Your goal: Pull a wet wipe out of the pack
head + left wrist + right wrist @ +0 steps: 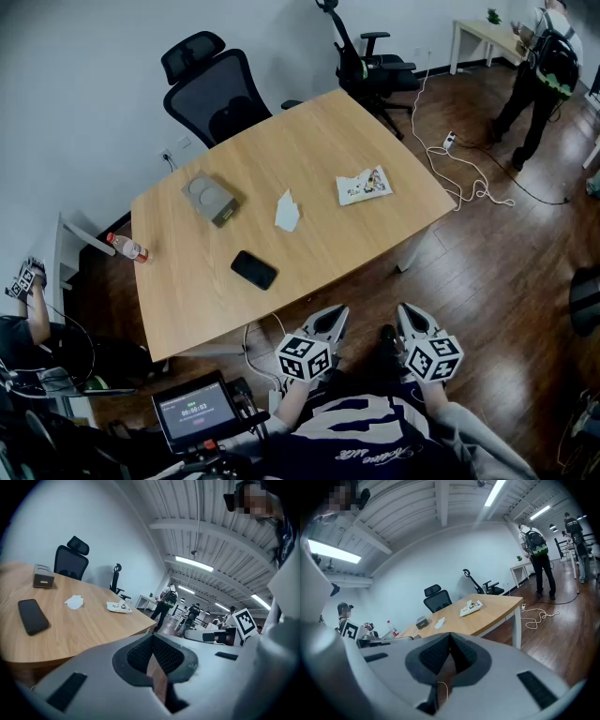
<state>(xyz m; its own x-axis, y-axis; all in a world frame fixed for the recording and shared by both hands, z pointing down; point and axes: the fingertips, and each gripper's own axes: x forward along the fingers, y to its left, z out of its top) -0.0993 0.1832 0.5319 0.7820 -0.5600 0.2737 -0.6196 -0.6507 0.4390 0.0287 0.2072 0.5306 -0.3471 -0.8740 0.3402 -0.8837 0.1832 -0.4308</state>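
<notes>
A flat printed wipe pack [364, 186] lies on the wooden table [309, 141] toward its right side; it also shows in the left gripper view [118, 607] and the right gripper view [471, 607]. A loose white wipe [287, 212] lies crumpled near the table's middle. My left gripper [330, 319] and right gripper [410, 317] hang side by side off the table's near edge, over the floor, far from the pack. In their own views the left gripper [152, 637] and right gripper [450, 634] have jaws meeting with nothing between them.
A grey box [211, 199], a black phone [254, 270] and a bottle [127, 247] also lie on the table. Two office chairs [220, 89] [370, 61] stand behind it. A white cable [469, 178] runs over the floor; a person [539, 66] stands at the far right.
</notes>
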